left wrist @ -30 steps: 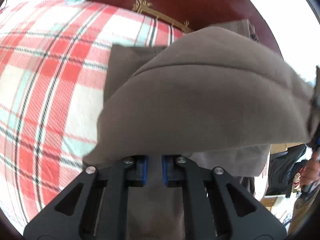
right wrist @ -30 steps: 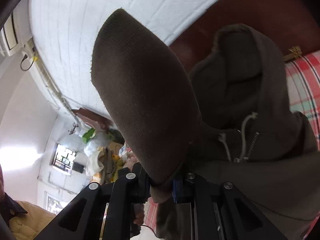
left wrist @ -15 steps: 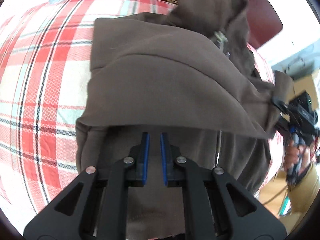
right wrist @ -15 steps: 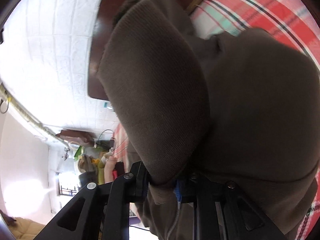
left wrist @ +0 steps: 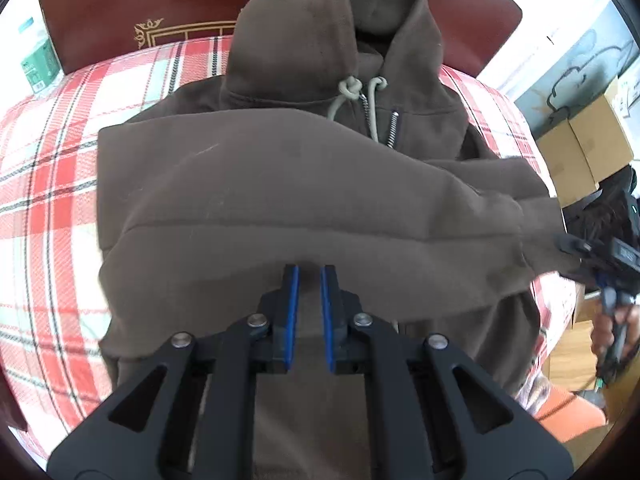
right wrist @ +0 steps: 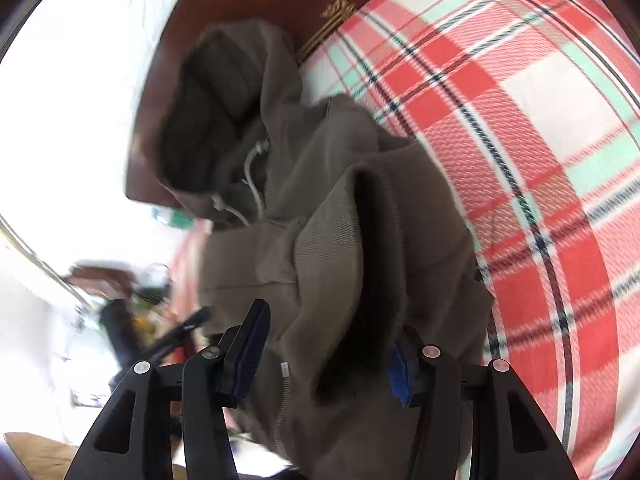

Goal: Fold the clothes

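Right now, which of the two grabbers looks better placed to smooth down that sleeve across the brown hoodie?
Probably the left gripper: it points down over the sleeve lying across the hoodie. The right gripper sits off at the cuff, its jaws opening around it.

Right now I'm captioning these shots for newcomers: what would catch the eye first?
A dark brown zip-up hoodie fills both views, its hood propped against a maroon headboard and one sleeve folded across its chest. It lies on a bold red-and-white plaid bedsheet. In the right wrist view, the sleeve's ribbed cuff sits between the opening jaws of the right hand-held gripper.
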Motion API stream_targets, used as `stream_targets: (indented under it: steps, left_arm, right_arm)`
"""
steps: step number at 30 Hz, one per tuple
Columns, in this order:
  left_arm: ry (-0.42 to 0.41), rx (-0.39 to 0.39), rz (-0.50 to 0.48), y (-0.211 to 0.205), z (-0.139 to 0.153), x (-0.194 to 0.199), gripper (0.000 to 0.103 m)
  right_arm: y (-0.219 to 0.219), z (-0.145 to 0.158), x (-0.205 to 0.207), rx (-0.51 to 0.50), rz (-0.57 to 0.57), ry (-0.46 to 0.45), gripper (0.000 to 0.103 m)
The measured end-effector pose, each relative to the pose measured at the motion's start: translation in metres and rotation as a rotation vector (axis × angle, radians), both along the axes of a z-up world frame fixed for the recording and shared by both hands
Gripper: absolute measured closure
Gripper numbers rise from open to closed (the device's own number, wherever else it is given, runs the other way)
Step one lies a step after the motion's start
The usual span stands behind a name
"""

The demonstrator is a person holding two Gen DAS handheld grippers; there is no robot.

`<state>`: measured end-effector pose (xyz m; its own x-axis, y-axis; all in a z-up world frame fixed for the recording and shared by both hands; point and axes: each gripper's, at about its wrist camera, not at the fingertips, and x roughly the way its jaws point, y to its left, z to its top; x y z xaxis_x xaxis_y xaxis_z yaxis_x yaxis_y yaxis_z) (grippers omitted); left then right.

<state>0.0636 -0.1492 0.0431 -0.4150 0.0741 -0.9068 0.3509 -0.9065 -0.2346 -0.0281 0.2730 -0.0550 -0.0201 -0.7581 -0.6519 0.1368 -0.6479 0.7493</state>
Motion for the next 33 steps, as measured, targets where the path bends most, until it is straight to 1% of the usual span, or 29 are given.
stream_targets:
  steps: [2,3,4,5,6,9,11,13,14,15,16,18,20,22,24,26,27,29,31,33]
  left_arm:
    - [-0.010,-0.015,0.029,-0.007,-0.007,-0.008,0.092]
    - [-0.022,-0.022,0.049,-0.012,-0.011,-0.009,0.092]
    - [-0.037,-0.028,0.072,-0.018,-0.015,-0.010,0.092]
    - [-0.049,-0.033,0.091,-0.025,-0.018,-0.009,0.092]
    - [-0.060,-0.036,0.108,-0.031,-0.021,-0.007,0.092]
    - [-0.081,-0.057,0.177,-0.047,-0.026,0.000,0.092]
    - [-0.093,-0.057,0.228,-0.059,-0.028,0.006,0.092]
    - [-0.097,-0.044,0.257,-0.065,-0.027,0.011,0.092]
    - [-0.092,-0.045,0.261,-0.066,-0.022,0.012,0.092]
    - [-0.085,-0.048,0.261,-0.065,-0.015,0.013,0.092]
    - [-0.067,-0.055,0.251,-0.064,-0.004,0.011,0.092]
    - [-0.019,-0.078,0.221,-0.059,0.022,0.003,0.092]
    - [0.033,-0.111,0.185,-0.056,0.051,-0.012,0.092]
    - [0.088,-0.143,0.147,-0.055,0.079,-0.034,0.092]
    - [0.143,-0.219,0.116,-0.053,0.105,-0.066,0.092]
    - [0.184,-0.298,0.086,-0.051,0.120,-0.100,0.091]
    - [0.192,-0.330,0.074,-0.051,0.125,-0.117,0.091]
    - [0.191,-0.373,0.054,-0.050,0.128,-0.151,0.091]
    - [0.172,-0.390,0.031,-0.050,0.126,-0.184,0.091]
    - [0.147,-0.409,0.011,-0.047,0.119,-0.205,0.091]
  right_arm:
    - [0.003,0.006,-0.005,-0.012,-0.004,0.016,0.049]
    - [0.002,-0.002,-0.008,0.006,0.005,0.015,0.053]
    - [-0.006,-0.003,-0.009,0.013,0.020,0.023,0.070]
    - [-0.014,-0.001,-0.008,0.017,0.034,0.033,0.081]
    - [-0.020,0.000,-0.009,-0.001,0.051,0.047,0.088]
    - [-0.026,0.007,-0.008,-0.064,0.096,0.117,0.090]
    - [-0.032,0.001,-0.012,-0.002,0.116,0.114,0.090]
    - [-0.028,-0.015,-0.019,0.140,0.132,0.065,0.082]
    - [-0.024,-0.021,-0.021,0.161,0.150,0.036,0.078]
    - [-0.019,-0.018,-0.022,0.152,0.165,0.026,0.073]
    - [-0.014,-0.014,-0.024,0.137,0.180,0.020,0.065]
    - [-0.006,0.014,-0.027,0.104,0.232,0.118,0.052]
    - [0.000,0.043,-0.041,0.050,0.264,0.205,0.051]
    - [-0.008,0.062,-0.069,0.056,0.266,0.280,0.035]
    - [-0.022,0.078,-0.102,0.078,0.261,0.354,0.032]
    - [-0.045,0.085,-0.138,0.118,0.252,0.401,0.032]
    - [-0.063,0.084,-0.154,0.133,0.252,0.421,0.029]
    - [-0.101,0.083,-0.185,0.161,0.253,0.461,0.028]
    - [-0.124,0.079,-0.209,0.172,0.266,0.469,0.026]
    - [-0.148,0.071,-0.228,0.209,0.275,0.475,0.026]
